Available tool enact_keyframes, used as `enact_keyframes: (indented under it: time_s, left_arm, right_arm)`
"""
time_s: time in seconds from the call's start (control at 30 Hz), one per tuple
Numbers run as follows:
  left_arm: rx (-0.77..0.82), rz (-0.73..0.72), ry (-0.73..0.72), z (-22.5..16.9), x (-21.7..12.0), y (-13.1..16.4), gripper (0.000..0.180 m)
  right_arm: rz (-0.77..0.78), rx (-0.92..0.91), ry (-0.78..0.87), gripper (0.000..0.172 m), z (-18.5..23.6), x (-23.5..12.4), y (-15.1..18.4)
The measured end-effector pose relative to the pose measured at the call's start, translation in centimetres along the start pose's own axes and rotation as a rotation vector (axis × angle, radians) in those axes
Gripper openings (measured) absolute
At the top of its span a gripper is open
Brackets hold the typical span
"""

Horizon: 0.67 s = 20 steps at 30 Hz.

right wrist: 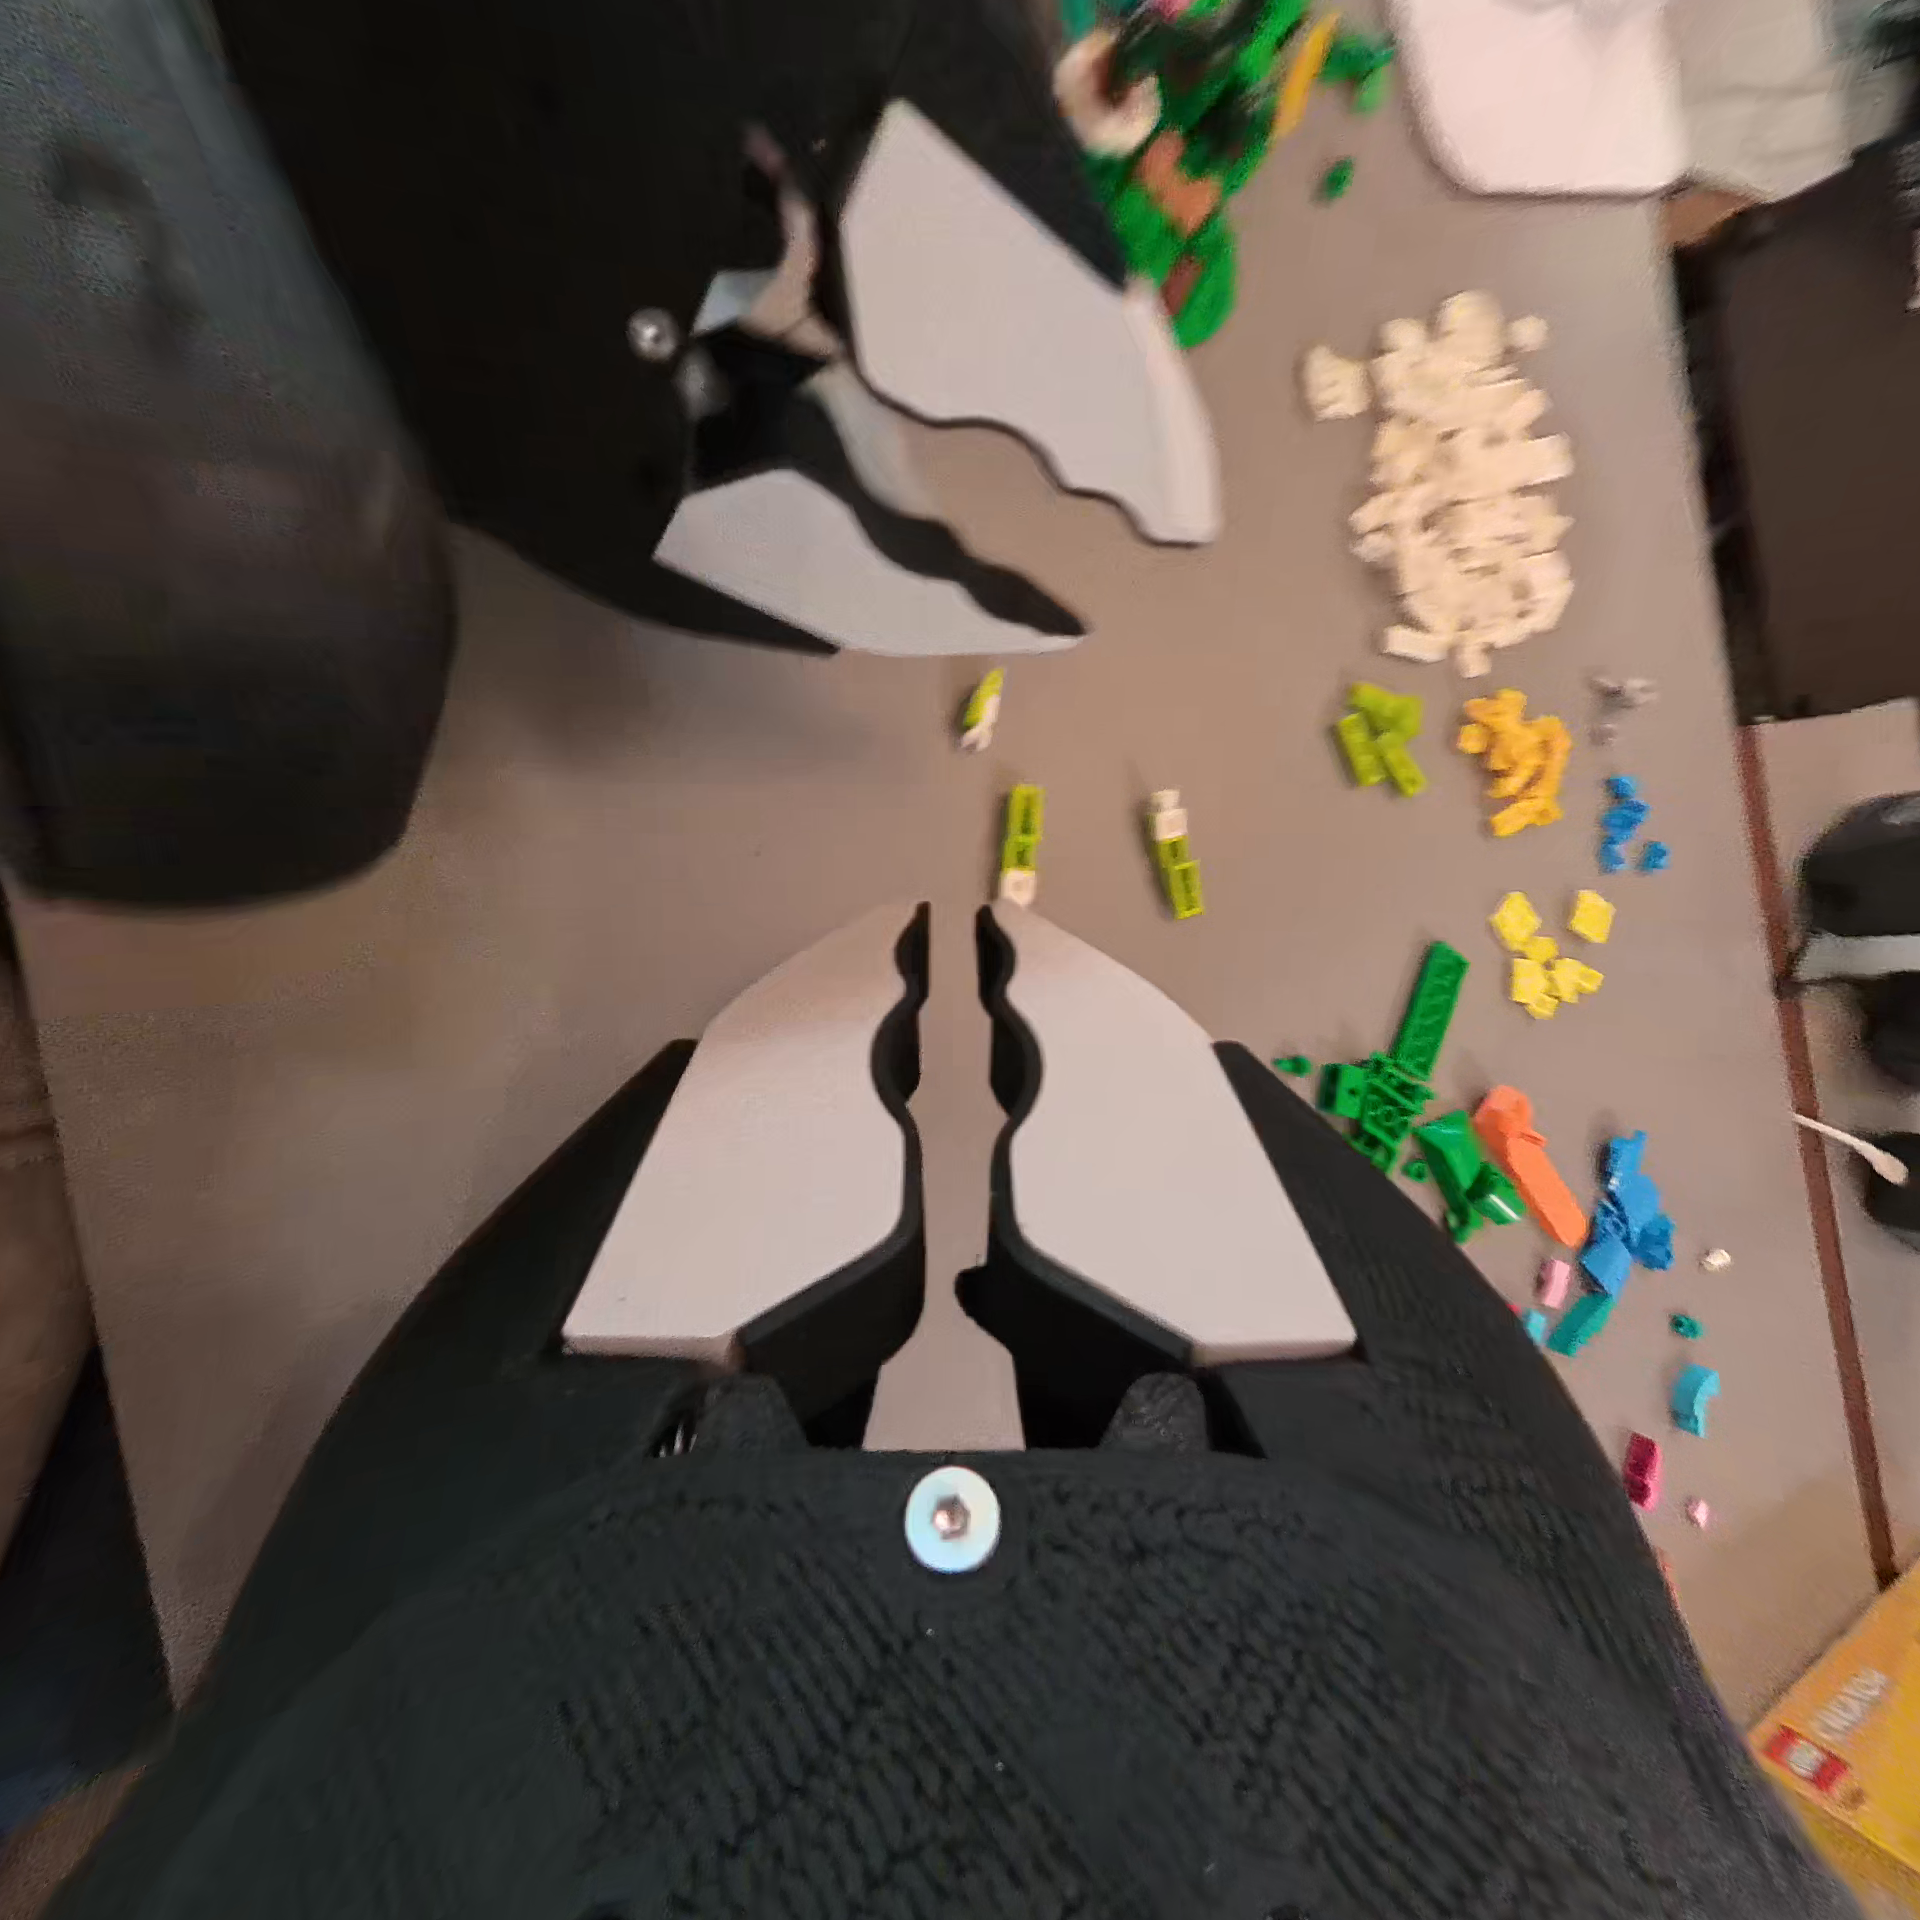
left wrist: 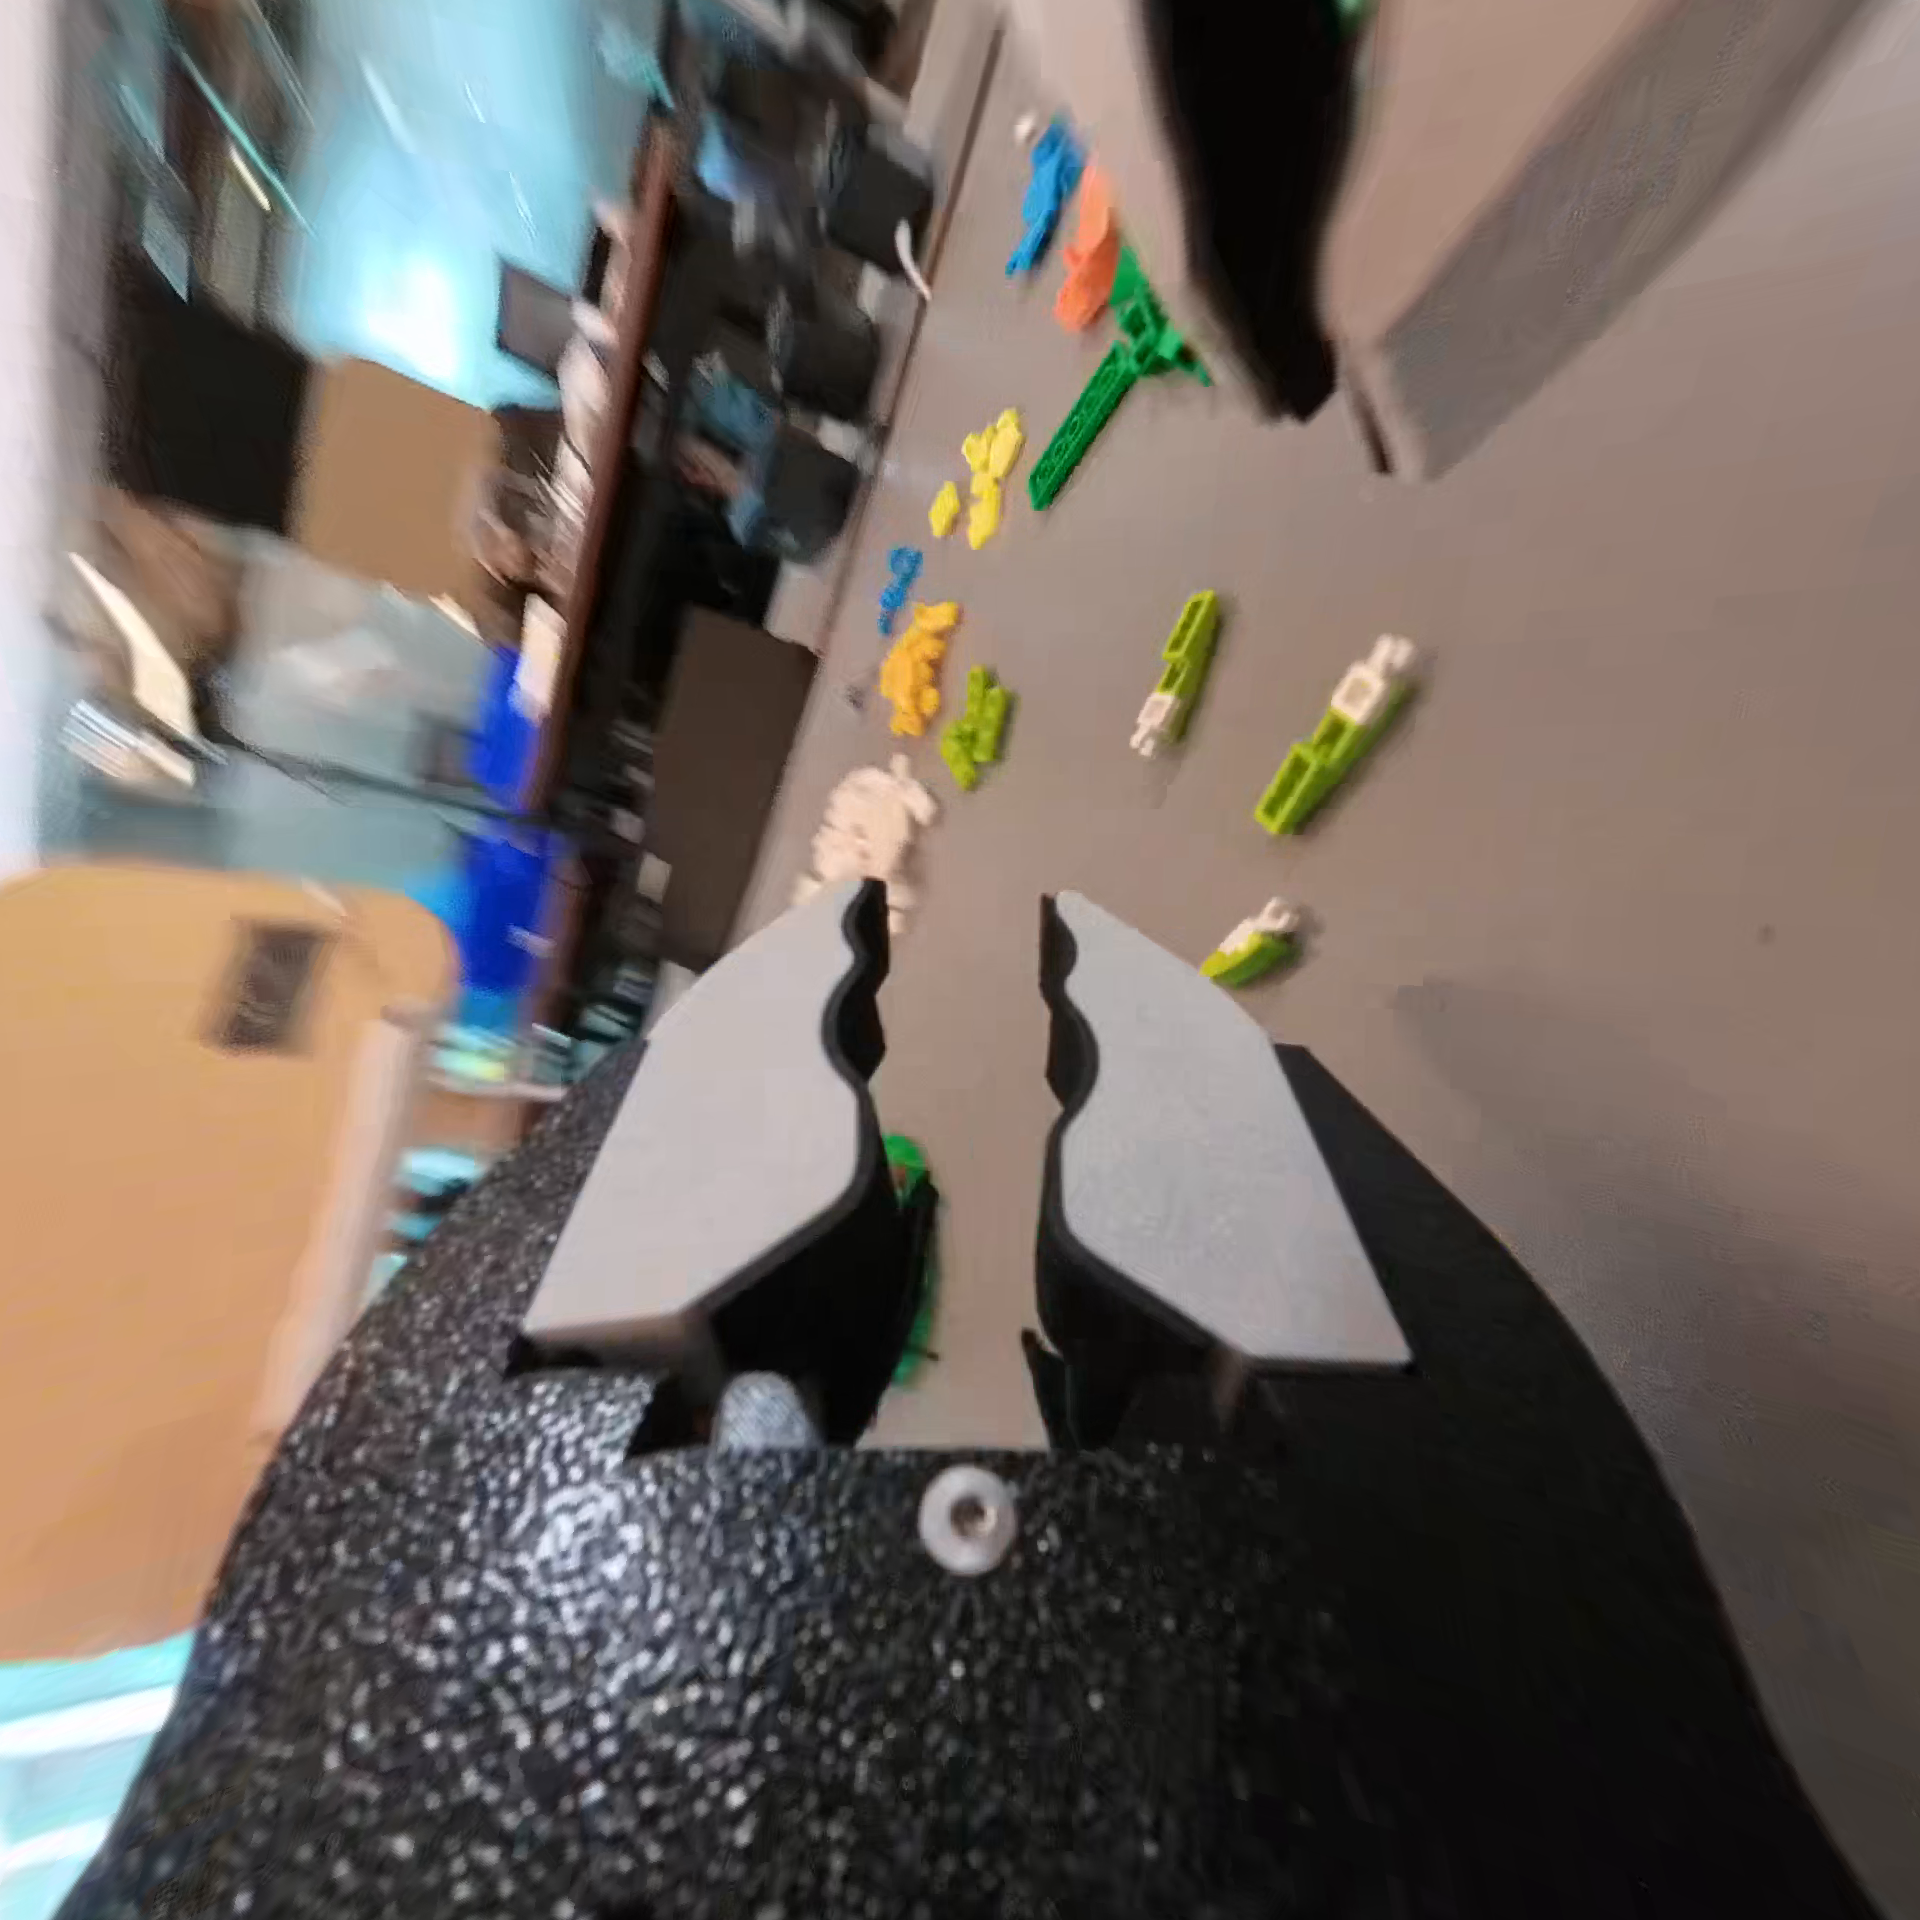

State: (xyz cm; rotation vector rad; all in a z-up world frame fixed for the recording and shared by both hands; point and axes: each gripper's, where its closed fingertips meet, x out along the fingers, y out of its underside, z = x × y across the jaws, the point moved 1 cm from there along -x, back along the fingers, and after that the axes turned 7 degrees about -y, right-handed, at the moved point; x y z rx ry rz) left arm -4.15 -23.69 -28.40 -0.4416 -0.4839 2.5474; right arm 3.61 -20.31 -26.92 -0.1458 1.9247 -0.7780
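My left gripper (left wrist: 964, 909) hovers released and bare over the grey table (left wrist: 1558, 1039), white bricks (left wrist: 873, 831) at eleven o'clock, while my right gripper (right wrist: 952, 912), narrowly parted and bare, has a lime-and-white brick piece (right wrist: 1022, 842) at one o'clock.

Matt grey tabletop (right wrist: 520, 935); glossy plastic bricks (right wrist: 1455, 488); rough black gripper body (right wrist: 935, 1714) with smooth grey fingers (right wrist: 790, 1143)

Blurred shelving (left wrist: 665, 520), perhaps cluttered
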Motion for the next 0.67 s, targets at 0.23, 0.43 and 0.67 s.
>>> enact_keyframes:
  time_s: [0.23,0.43,0.67]
  left_arm:
    - [-0.556,0.351,0.214,0.1,1.0,2.7,0.095]
    - [-0.365,0.527,0.057,1.2,2.9,3.3,0.128]
    - [-0.277,0.562,-0.031,1.6,3.4,3.0,0.131]
  right_arm:
    - [-0.495,0.179,0.151,0.073,-4.7,-6.5,-4.7]
    - [-0.629,0.220,0.160,0.113,-3.6,-8.2,-6.8]
    - [-0.588,0.227,0.202,0.119,-4.0,-7.3,-6.4]
